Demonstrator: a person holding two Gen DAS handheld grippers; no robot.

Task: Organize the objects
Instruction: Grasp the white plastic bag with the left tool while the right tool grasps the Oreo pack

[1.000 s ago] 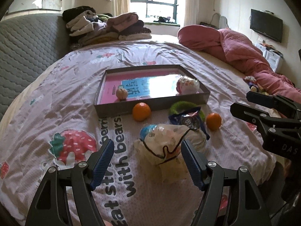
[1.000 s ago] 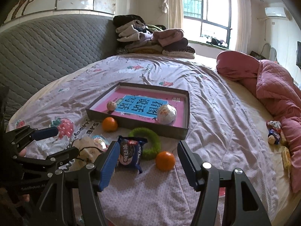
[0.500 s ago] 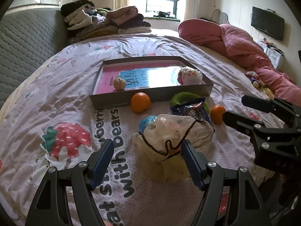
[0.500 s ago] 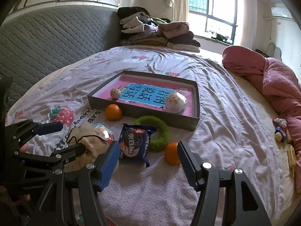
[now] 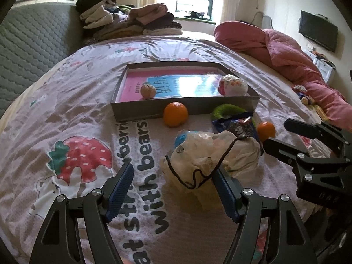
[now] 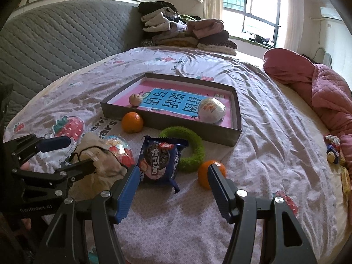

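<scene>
A shallow grey tray [image 5: 184, 107] [image 6: 167, 123] with a pink and blue sheet inside lies on the bed. In it are a small beige ball [image 5: 147, 91] [image 6: 135, 99] and a white wrapped bun [image 5: 232, 85] [image 6: 211, 110]. In front lie two oranges [image 5: 175, 114] [image 5: 265, 129], a green ring [image 6: 191, 147], a blue cookie packet [image 6: 160, 160] and a crumpled white bag [image 5: 209, 158] [image 6: 96, 160]. My left gripper [image 5: 173, 182] is open, just short of the bag. My right gripper [image 6: 173, 182] is open, near the packet and the right orange [image 6: 211, 171].
The bed has a strawberry-print sheet [image 5: 83, 154]. A grey quilted headboard [image 6: 55, 39] stands at the left, folded clothes [image 5: 132, 19] at the back, a pink duvet [image 5: 286, 55] at the right. Small toys [image 6: 332, 147] lie at the right edge.
Both grippers have moved forward and lower toward the objects, which now look larger. The jaws stay open and nothing on the bed has moved.
</scene>
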